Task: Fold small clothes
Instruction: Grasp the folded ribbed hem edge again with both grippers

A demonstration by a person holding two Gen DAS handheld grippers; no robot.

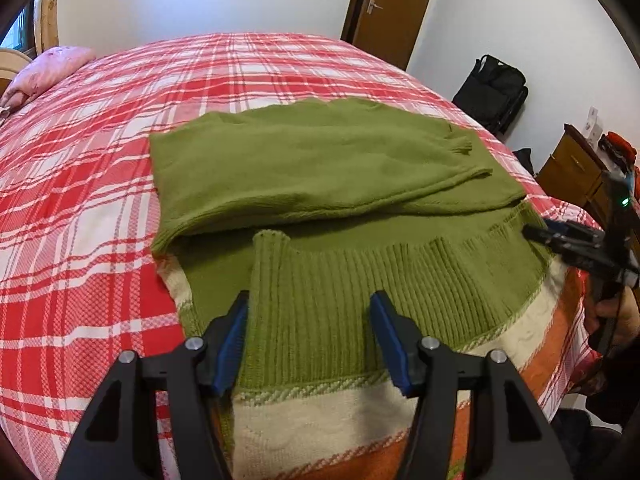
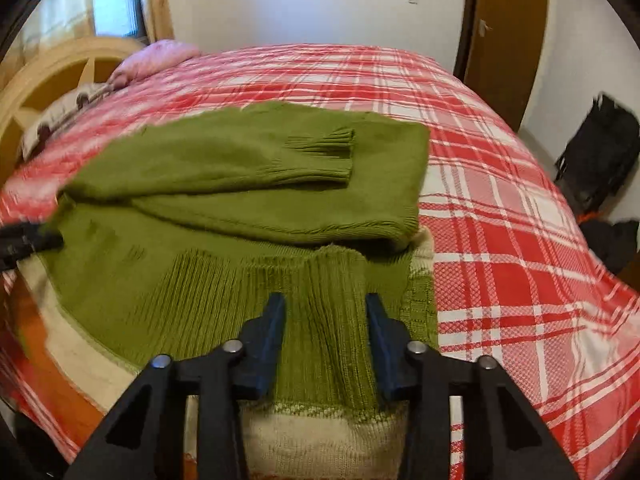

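Green sweater [image 1: 320,168] lies on the bed [image 1: 80,200], on a red and white plaid cover, near edge toward both cameras. Sleeves are folded in across the body; one ribbed cuff [image 2: 320,148] rests on top, clear in the right wrist view. A cream and orange knit [image 1: 320,420] sits under the sweater's near edge.

Left claw [image 1: 308,340]: jaws part spread, straddling a raised fold of the ribbed hem [image 1: 320,300]. Left pad touches the fold's edge, right pad stands off it. Not pinching.

Right claw [image 2: 326,340]: jaws closer together, with a bunched ridge of ribbing between them near the sweater's right corner. Can't tell if the pads actually press on it. View is motion-blurred on its left side.

Each claw shows at the edge of the other's view. Pink pillow [image 1: 52,68] at the headboard; door [image 1: 396,8] and black bag [image 1: 492,92] beyond.
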